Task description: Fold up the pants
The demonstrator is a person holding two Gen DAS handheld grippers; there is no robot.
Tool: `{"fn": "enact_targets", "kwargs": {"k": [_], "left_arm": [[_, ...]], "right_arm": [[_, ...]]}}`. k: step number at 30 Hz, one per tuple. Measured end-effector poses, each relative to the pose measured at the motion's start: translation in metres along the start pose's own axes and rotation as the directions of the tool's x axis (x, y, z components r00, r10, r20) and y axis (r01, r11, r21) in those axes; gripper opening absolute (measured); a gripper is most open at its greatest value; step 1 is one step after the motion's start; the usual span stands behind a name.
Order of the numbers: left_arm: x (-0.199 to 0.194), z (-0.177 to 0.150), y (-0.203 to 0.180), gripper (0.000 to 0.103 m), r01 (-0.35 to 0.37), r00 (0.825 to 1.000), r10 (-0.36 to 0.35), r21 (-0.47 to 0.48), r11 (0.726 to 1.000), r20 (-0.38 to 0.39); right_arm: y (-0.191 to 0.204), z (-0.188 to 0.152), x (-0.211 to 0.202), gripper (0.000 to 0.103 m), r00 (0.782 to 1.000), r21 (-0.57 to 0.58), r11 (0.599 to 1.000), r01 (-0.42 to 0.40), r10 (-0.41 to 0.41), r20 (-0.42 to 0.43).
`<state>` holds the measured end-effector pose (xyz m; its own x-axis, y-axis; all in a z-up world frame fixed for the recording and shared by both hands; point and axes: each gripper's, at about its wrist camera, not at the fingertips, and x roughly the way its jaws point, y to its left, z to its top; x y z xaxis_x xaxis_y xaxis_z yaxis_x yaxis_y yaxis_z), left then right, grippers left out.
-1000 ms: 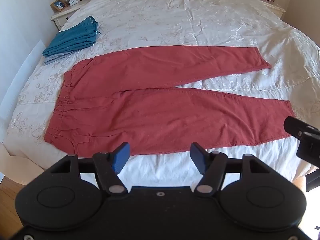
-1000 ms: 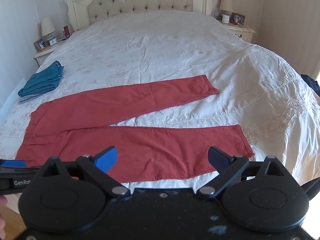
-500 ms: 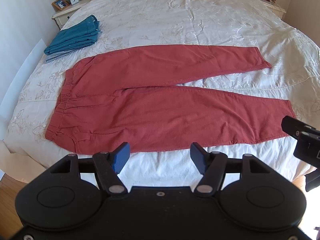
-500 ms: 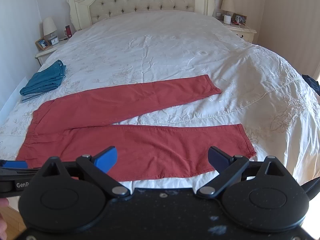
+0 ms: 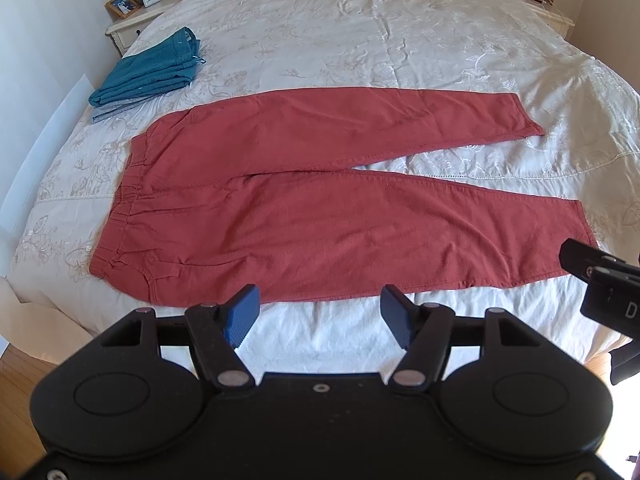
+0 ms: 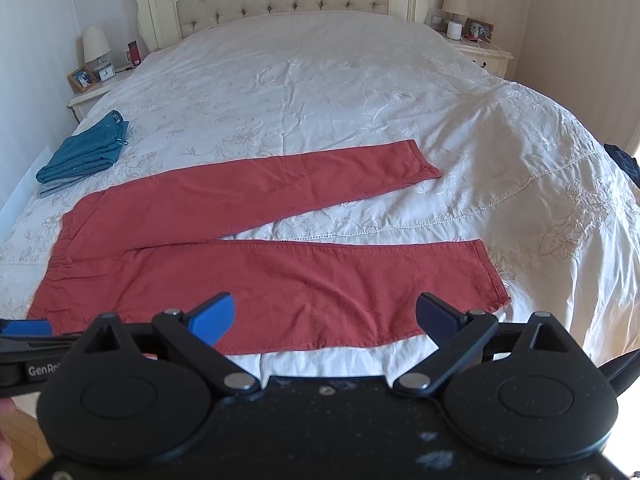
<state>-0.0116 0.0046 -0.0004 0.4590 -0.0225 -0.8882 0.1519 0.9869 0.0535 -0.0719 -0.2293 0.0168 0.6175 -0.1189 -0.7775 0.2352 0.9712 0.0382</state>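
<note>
Bedroom, white bed [image 5: 400, 40], pants [image 5: 320, 216] spread flat at its foot

Both hand-held grippers, left [image 5: 320, 314] and right [image 6: 325, 316], hover open and empty just short of the near leg; waistband at 9 o'clock, hems at 3. Likely risk: pinching the bedspread along with the thin fabric, or grabbing one layer, skewing the fold.

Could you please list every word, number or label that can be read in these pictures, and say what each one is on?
"GenRo", cut off by the right tool: on the left tool's body at the left edge of the right wrist view.
"1" and "D": on the right tool's body at the right edge of the left wrist view.
Clock face on the nightstand: too small to read.
</note>
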Motion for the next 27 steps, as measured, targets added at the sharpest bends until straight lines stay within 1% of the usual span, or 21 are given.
{"fn": "enact_targets", "kwargs": {"k": [27], "left_arm": [[0.0029, 0.0005, -0.0012, 0.068, -0.004, 1.000, 0.004, 0.001, 1.000, -0.012]], "right_arm": [[-0.0010, -0.0001, 0.0099, 0.101, 0.999, -0.001, 1.000, 0.009, -0.009, -0.038]]}}
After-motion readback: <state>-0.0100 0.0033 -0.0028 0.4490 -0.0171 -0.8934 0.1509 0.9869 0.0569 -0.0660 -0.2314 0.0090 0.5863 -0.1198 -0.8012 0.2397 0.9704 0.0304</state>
